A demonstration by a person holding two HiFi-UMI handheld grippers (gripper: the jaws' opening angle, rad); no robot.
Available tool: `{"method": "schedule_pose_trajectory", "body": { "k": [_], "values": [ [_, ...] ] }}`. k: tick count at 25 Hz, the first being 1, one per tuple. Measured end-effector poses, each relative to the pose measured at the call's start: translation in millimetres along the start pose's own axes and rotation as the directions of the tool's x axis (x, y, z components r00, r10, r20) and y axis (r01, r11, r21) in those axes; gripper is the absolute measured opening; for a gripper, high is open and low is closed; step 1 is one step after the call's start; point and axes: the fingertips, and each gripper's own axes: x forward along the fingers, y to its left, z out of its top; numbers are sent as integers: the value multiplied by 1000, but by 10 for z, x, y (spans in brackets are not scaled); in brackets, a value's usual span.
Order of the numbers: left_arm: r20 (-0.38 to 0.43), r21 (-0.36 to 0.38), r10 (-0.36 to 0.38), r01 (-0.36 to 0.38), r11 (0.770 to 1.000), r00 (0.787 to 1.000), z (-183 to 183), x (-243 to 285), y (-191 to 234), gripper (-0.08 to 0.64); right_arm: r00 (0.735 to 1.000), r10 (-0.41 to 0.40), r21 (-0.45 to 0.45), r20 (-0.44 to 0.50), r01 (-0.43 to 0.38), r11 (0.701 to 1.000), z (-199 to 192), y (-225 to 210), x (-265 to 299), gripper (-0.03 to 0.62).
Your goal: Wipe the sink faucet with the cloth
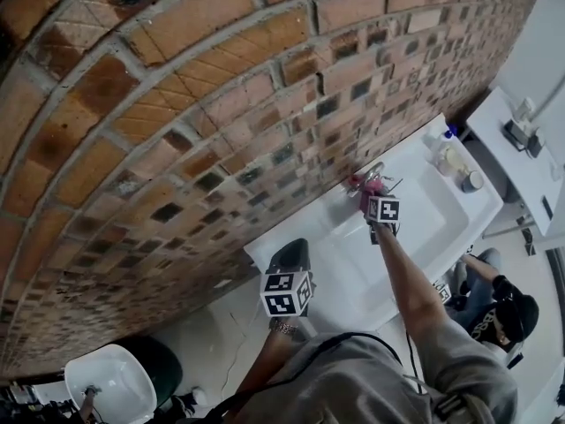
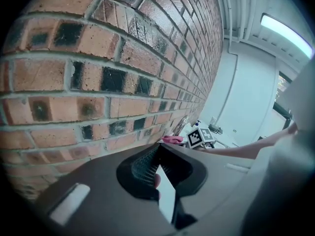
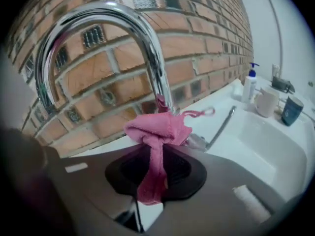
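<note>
A chrome gooseneck faucet [image 3: 142, 28] rises from the white sink [image 3: 275, 141] against the brick wall. My right gripper [image 3: 156, 149] is shut on a pink cloth [image 3: 157, 129], and the bunched cloth presses against the base of the faucet's neck. In the head view the cloth [image 1: 371, 185] shows at the faucet [image 1: 376, 171], just beyond the right gripper [image 1: 374, 196]. My left gripper [image 1: 291, 254] hangs off the sink's left end, near the wall. Its jaws are shut [image 2: 158, 149] with nothing between them. From there the cloth [image 2: 172, 139] shows far off.
A thin lever handle [image 3: 221, 127] sticks out at the faucet's foot. A soap bottle [image 3: 250, 85] and two mugs [image 3: 266, 102] stand on the sink's far end. Another person [image 1: 499, 303] crouches by the sink's front, and a white basin [image 1: 110, 382] lies on the floor at left.
</note>
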Motion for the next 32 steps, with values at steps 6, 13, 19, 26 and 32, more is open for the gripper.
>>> {"method": "schedule_pose_trajectory", "body": {
  "k": [6,13,19,26,32],
  "values": [
    [-7,8,1,-1,1000,1000,5,48,12,19,978,3,177,210,-41,983,357,78,-718,72],
    [-18,17,-7,7,1000,1000,-20,73,-47,19,965,-75,179,250,30,983,797,-351,-427,72],
    [-27,27,-3,4,1000,1000,-23,100,-50,20,982,-85,143,171,61,988,522,-425,-229,70],
    [-26,48,-41,42,998,999,39,200,-223,20,997,50,119,62,-57,991,-105,-225,-427,70],
    [-53,61,-44,48,997,998,-32,226,-242,20,949,-157,315,273,66,947,520,-1047,-886,69]
  ]
}}
